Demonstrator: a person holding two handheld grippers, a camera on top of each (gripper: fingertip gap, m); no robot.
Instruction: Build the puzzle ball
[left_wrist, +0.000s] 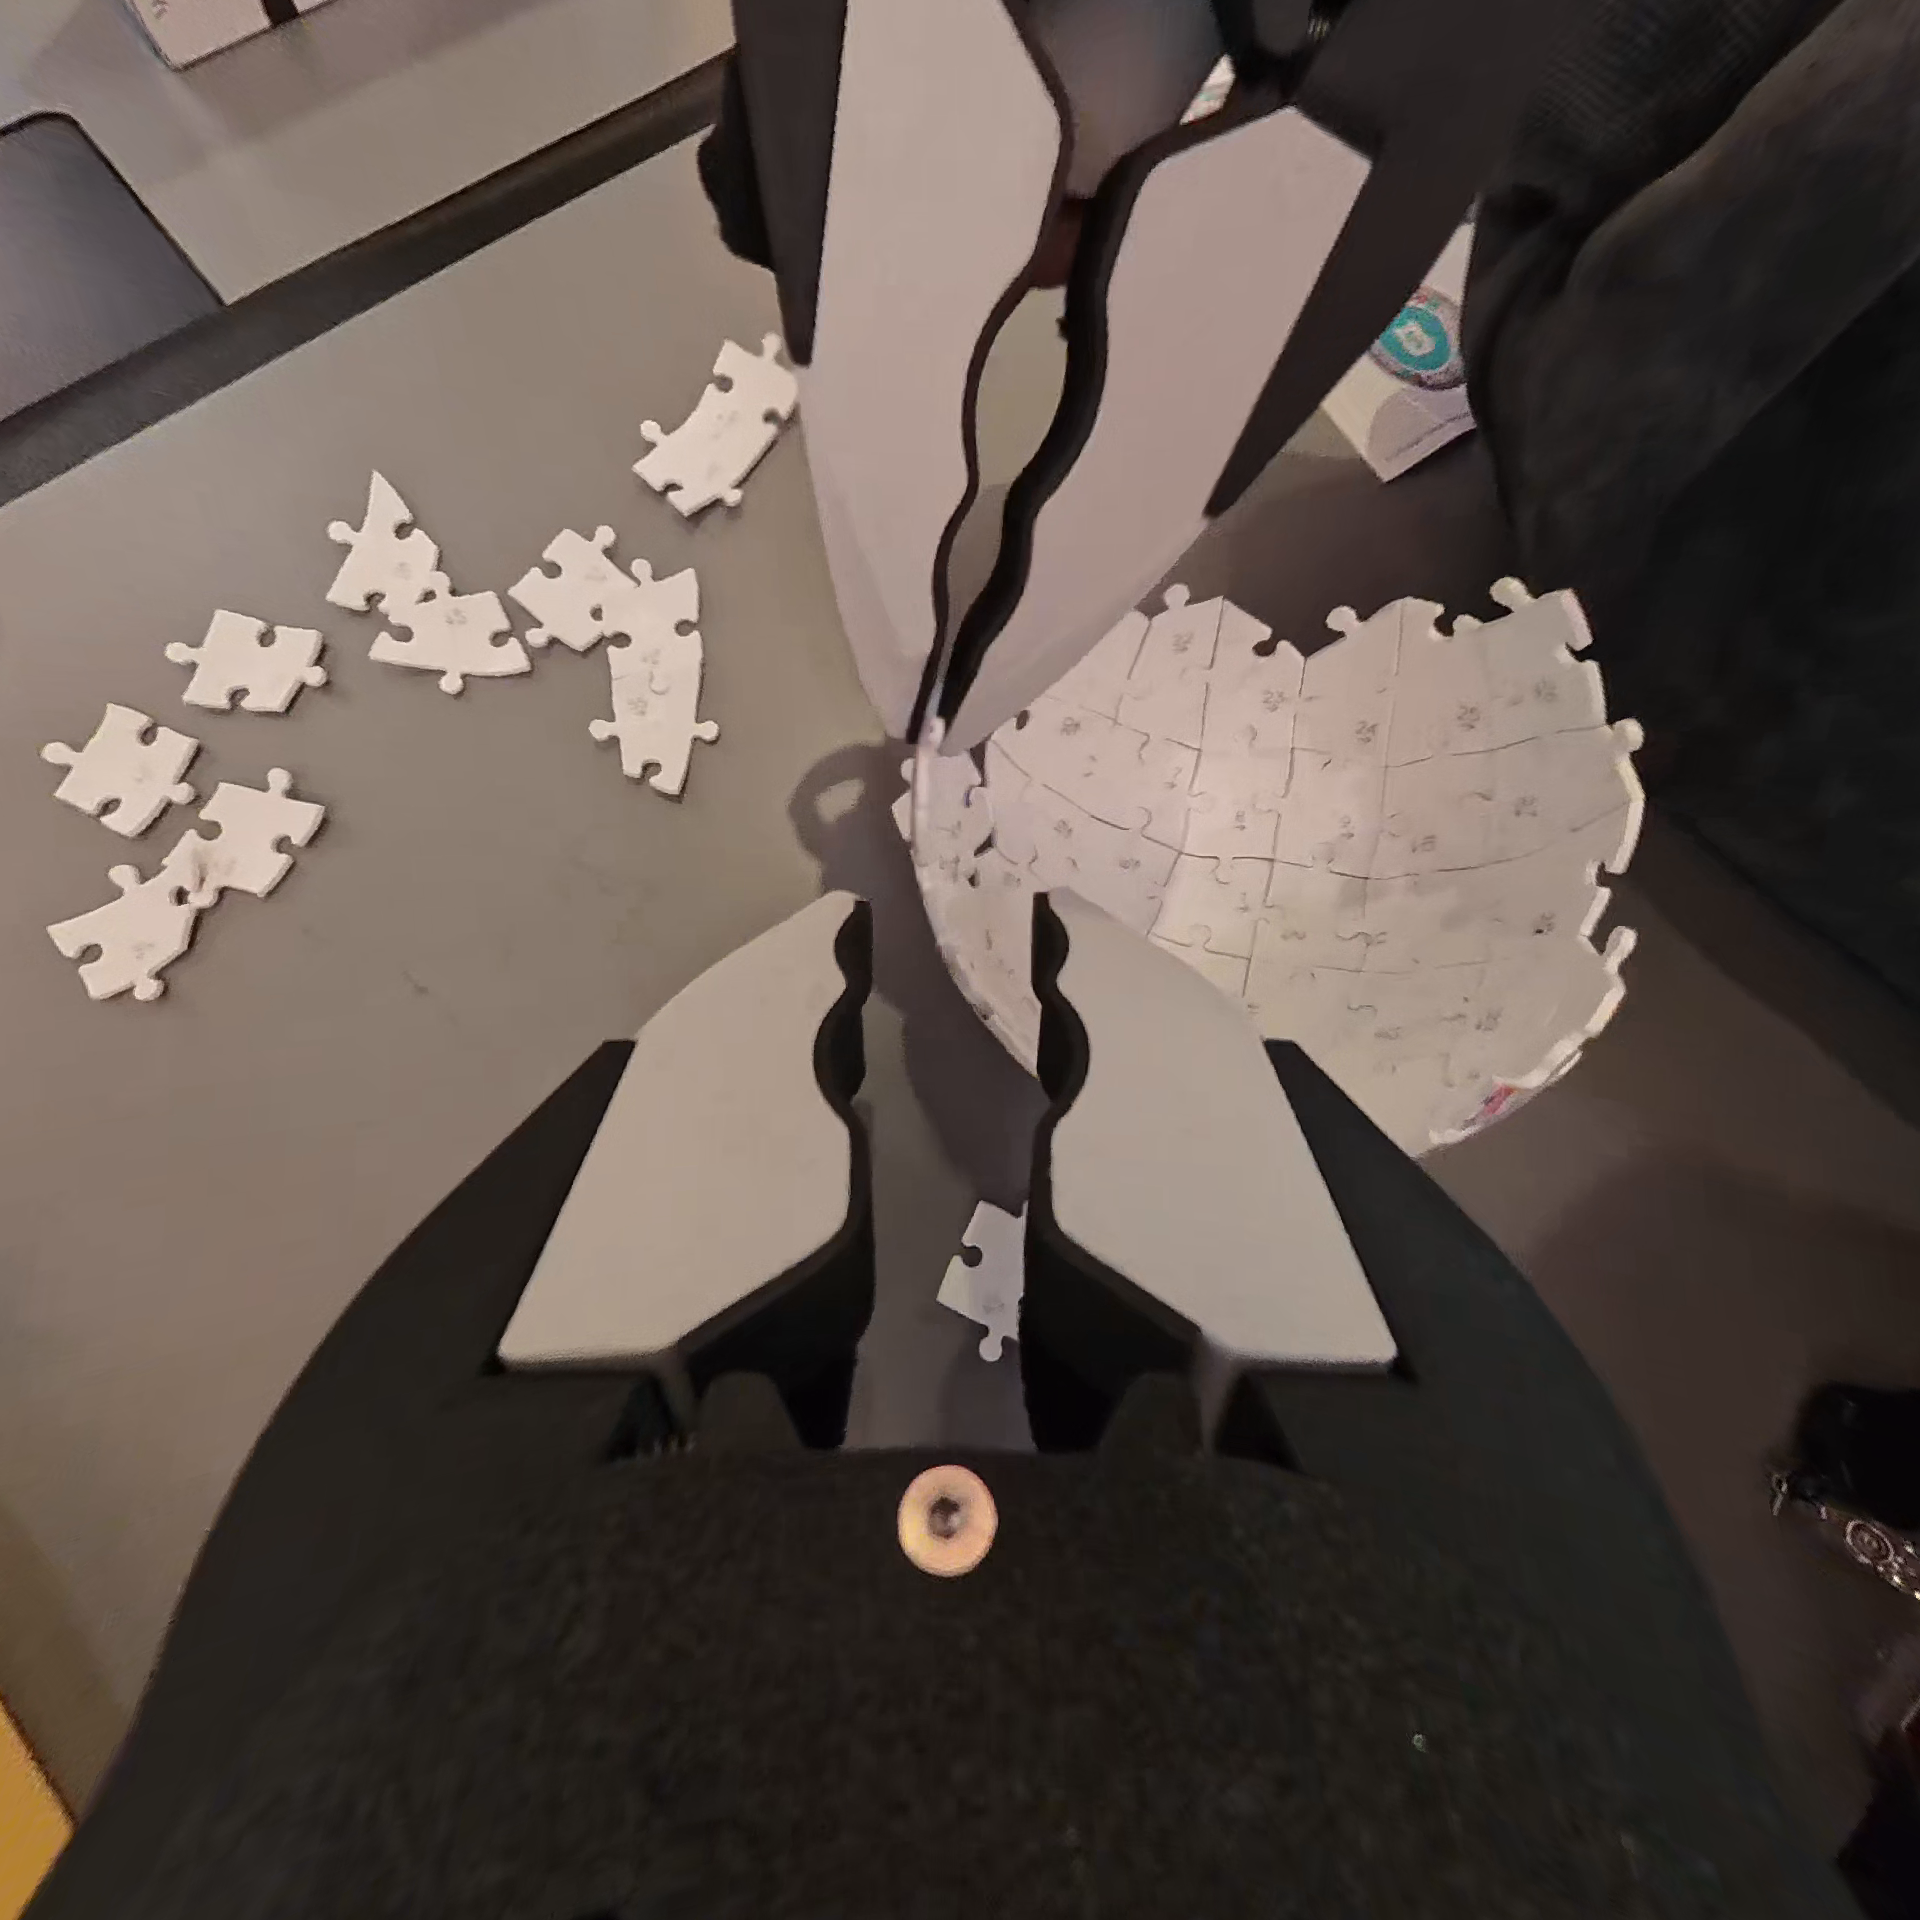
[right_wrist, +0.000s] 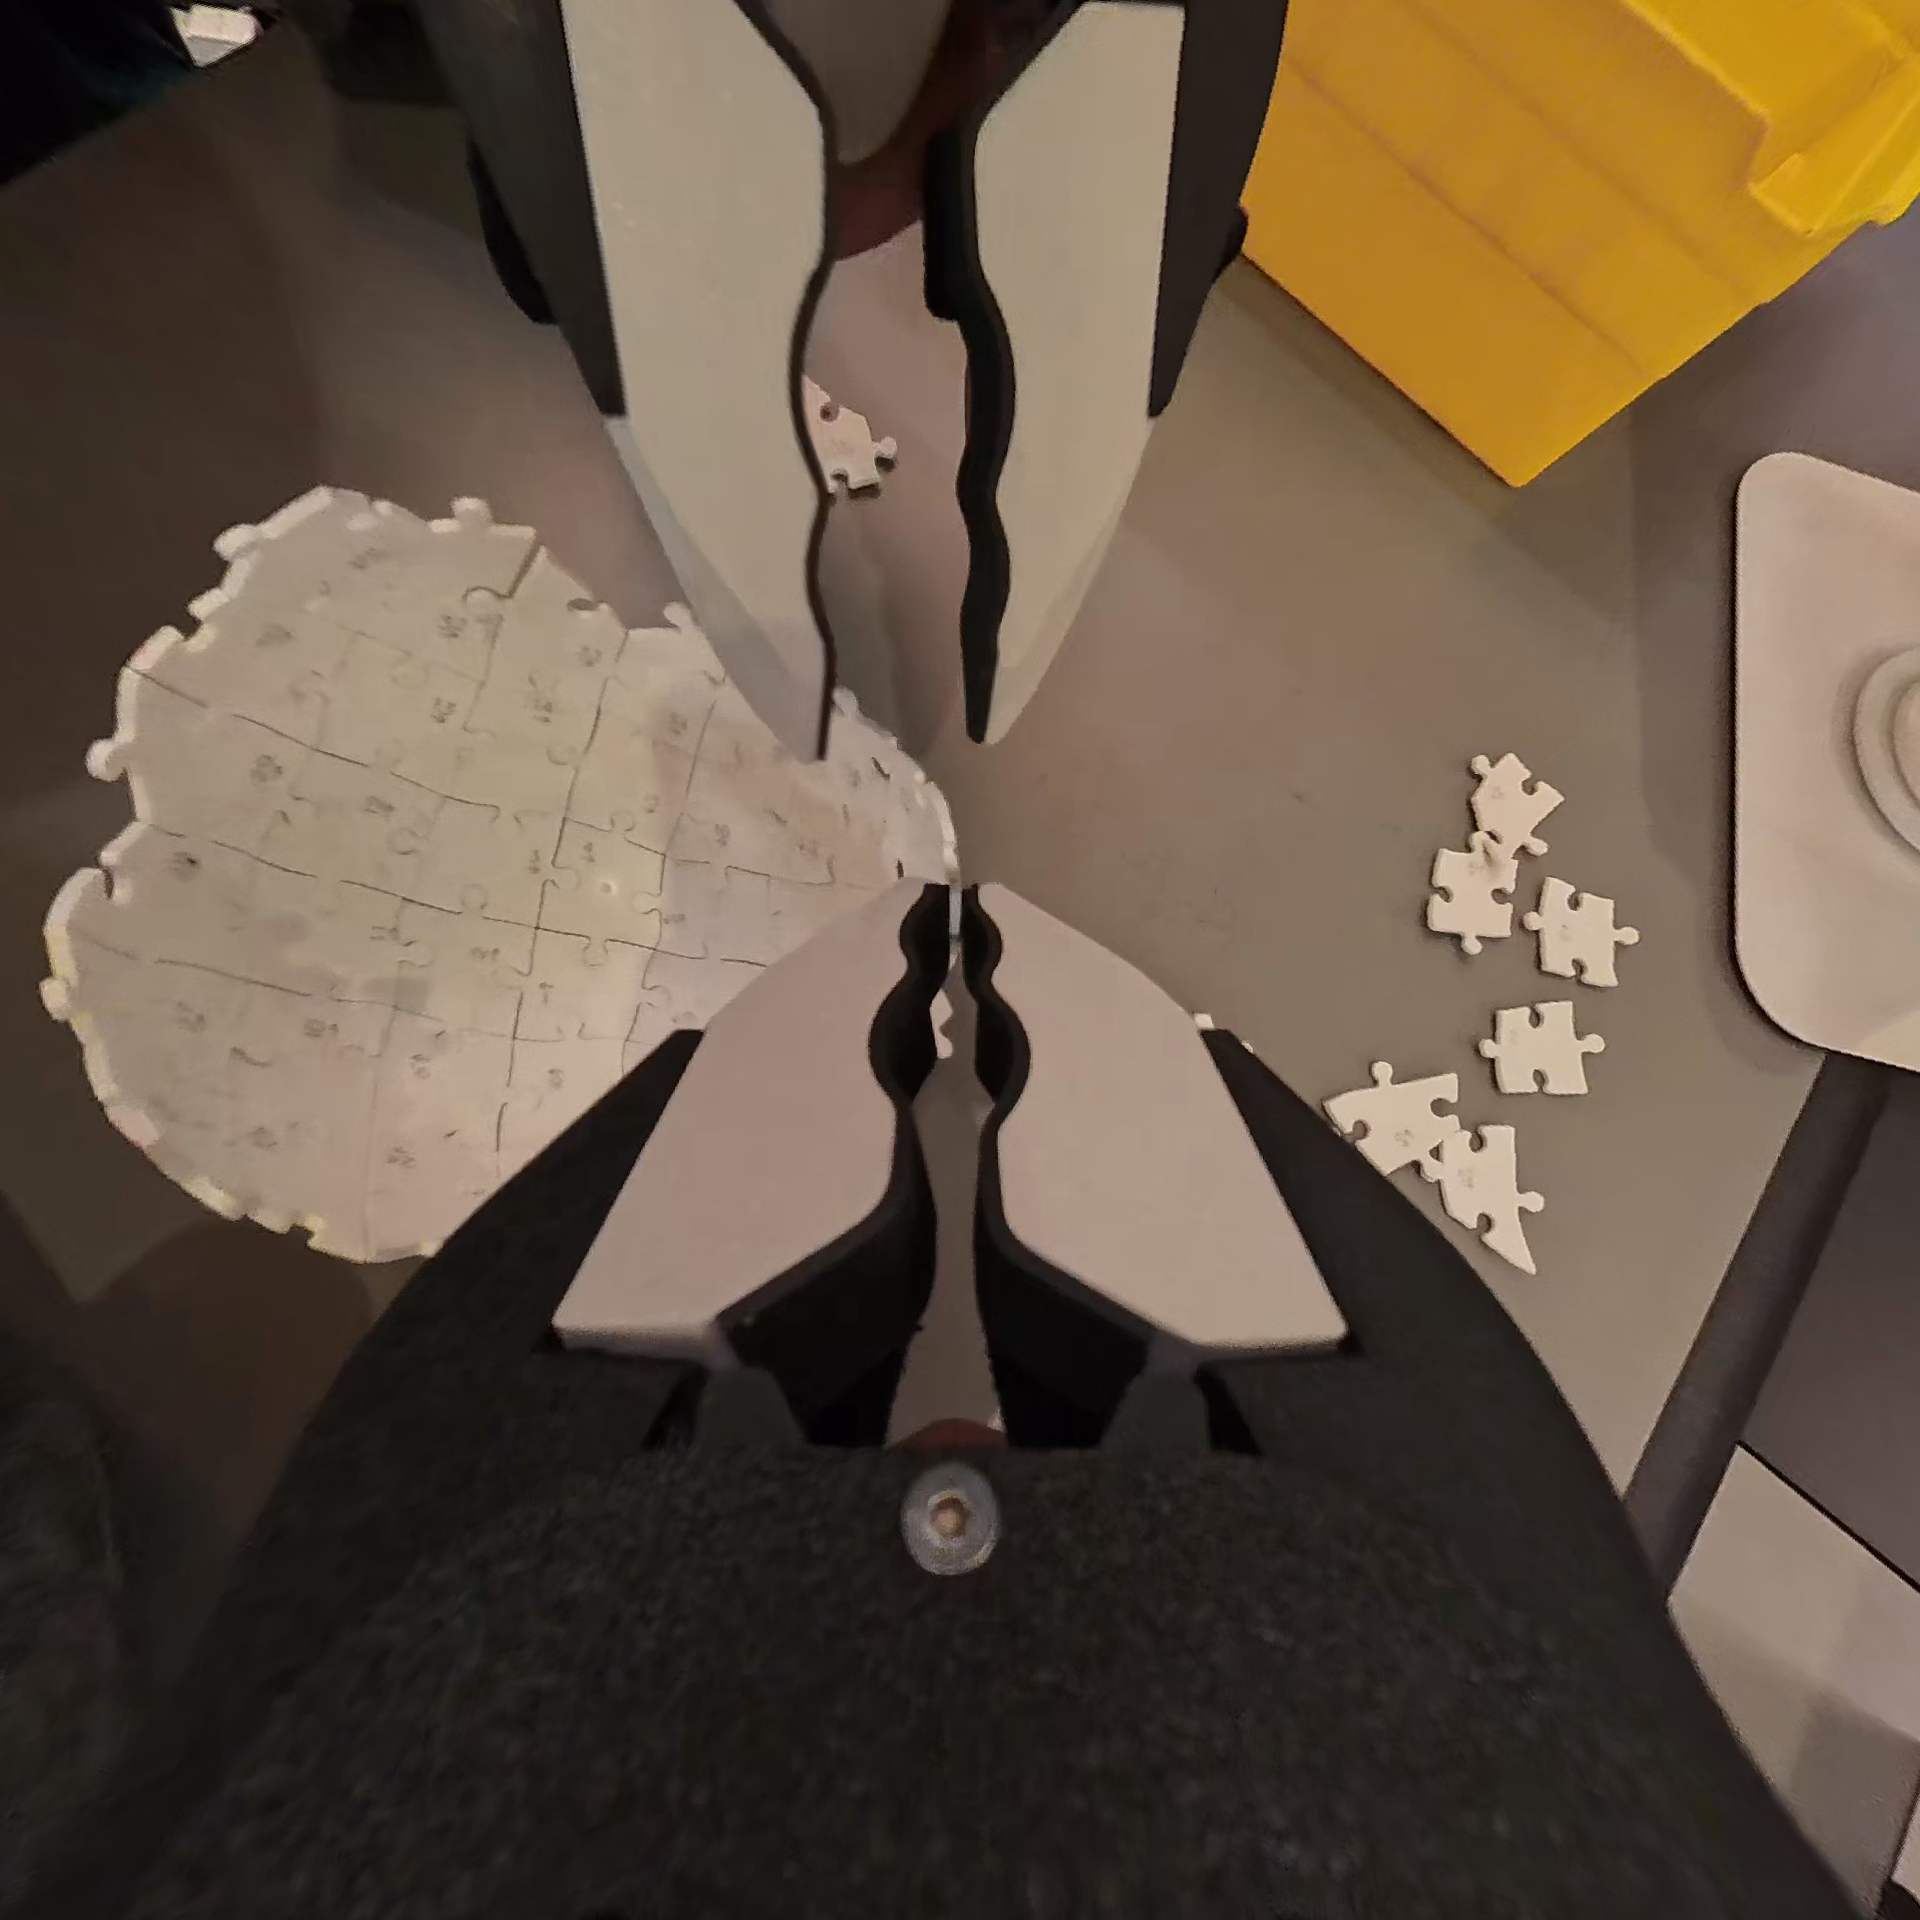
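Observation:
The half-built puzzle ball (left_wrist: 1299, 852), a white bowl of joined pieces, is tilted above the grey table (left_wrist: 416, 1143); it also shows in the right wrist view (right_wrist: 416, 883). My right gripper (right_wrist: 954, 896) is shut on the bowl's rim and comes in from the top of the left wrist view (left_wrist: 930, 732). My left gripper (left_wrist: 951, 914) is open, with the bowl's near rim showing between its fingers; I cannot tell if it touches. It points down from the top of the right wrist view (right_wrist: 899, 743). One loose piece (left_wrist: 987, 1288) lies under the left gripper.
Several loose white pieces (left_wrist: 416, 675) lie on the table left of the bowl, and show in the right wrist view (right_wrist: 1507, 987). A yellow bin (right_wrist: 1558, 208) and a white square stand (right_wrist: 1818, 727) sit nearby. A white box (left_wrist: 1423, 416) lies behind the bowl. Only a small space, under 4 cm, lies between the two pairs of fingers. The loose piece (left_wrist: 987, 1288) sits 11 cm or so from the ends of my left fingers.

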